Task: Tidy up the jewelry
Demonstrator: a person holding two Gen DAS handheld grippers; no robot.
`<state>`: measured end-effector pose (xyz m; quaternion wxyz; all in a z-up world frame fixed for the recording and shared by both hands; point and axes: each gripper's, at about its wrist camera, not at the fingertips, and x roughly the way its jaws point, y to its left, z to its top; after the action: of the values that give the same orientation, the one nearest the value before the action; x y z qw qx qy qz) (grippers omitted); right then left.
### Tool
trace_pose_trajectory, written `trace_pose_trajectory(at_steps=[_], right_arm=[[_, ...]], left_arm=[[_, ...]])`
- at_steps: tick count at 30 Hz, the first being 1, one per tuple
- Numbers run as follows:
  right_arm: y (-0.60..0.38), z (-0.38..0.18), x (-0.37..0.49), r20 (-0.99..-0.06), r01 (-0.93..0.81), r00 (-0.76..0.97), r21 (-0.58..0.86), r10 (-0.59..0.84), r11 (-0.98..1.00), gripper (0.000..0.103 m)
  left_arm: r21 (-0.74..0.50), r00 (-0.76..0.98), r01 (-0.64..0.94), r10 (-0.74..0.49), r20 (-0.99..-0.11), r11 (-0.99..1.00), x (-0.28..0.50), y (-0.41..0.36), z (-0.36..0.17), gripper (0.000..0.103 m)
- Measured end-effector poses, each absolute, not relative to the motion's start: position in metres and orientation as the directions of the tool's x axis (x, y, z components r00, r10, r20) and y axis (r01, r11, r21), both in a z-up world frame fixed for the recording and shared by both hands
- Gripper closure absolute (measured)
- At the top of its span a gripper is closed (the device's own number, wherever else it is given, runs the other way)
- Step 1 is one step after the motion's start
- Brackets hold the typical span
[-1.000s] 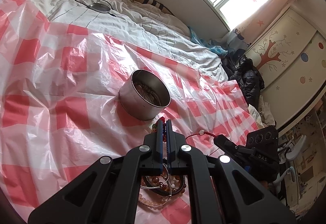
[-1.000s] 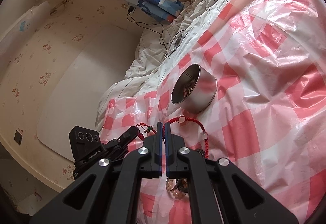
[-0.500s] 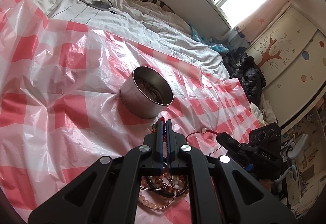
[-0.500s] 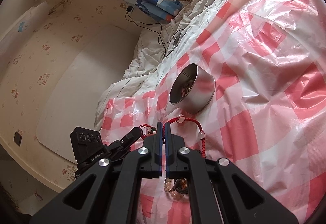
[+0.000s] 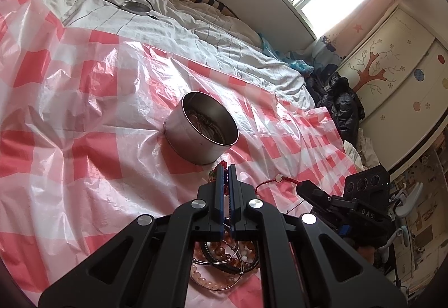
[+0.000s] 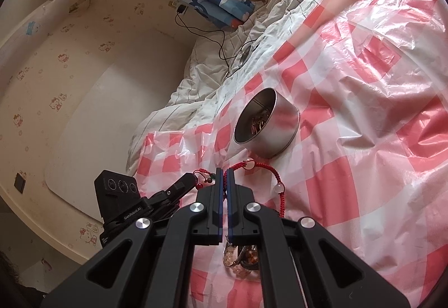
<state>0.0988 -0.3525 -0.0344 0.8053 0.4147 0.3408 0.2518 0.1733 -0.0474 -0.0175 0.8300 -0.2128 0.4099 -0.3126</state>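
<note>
Little has shifted over the last sec: both grippers hold about where they were, w/ the round metal tin (image 5: 201,131) sitting slightly nearer the left view's centre than before. Left gripper (image 5: 224,168) is pinched narrow, jaws nearly touching, a strand of dark red & green beads (image 5: 215,172) caught at the tips; whether the pads truly press it can't be told. Just ahead of those tips stands the tin, open-topped, w/ jewelry already lying inside. Beneath the gripper's body lies a heap of bracelets (image 5: 224,266): amber bead strands, thin silver bangles, a dark band, all resting on the red-and-white checked plastic sheet (image 5: 84,100) spread over the bed. To its right, a red cord bracelet (image 5: 275,180) w/ a pale bead runs toward the other gripper's black housing.

Right gripper (image 6: 223,171) is likewise closed to a slit, nothing visibly clamped. Red cord (image 6: 263,166) arcs just beyond & to the right of its tips, touching the sheet; tin (image 6: 266,125) sits a bit farther ahead, apart from the cord. Bracelet heap (image 6: 240,257) shows under its body. Farther off: white quilt (image 6: 201,83), black cable (image 6: 212,39).
</note>
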Motion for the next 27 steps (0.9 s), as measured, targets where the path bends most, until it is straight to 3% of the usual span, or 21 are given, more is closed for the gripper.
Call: trace_pose_trajectory(at_steps=[27], right_arm=[[-0.353, -0.028, 0.104, -0.327, -0.14, 0.65, 0.836, 0.686, 0.531, 0.099]], left_arm=[[-0.6, 0.451, 0.372, -0.703, -0.549, 0.708, 0.172, -0.073, -0.016, 0.1]])
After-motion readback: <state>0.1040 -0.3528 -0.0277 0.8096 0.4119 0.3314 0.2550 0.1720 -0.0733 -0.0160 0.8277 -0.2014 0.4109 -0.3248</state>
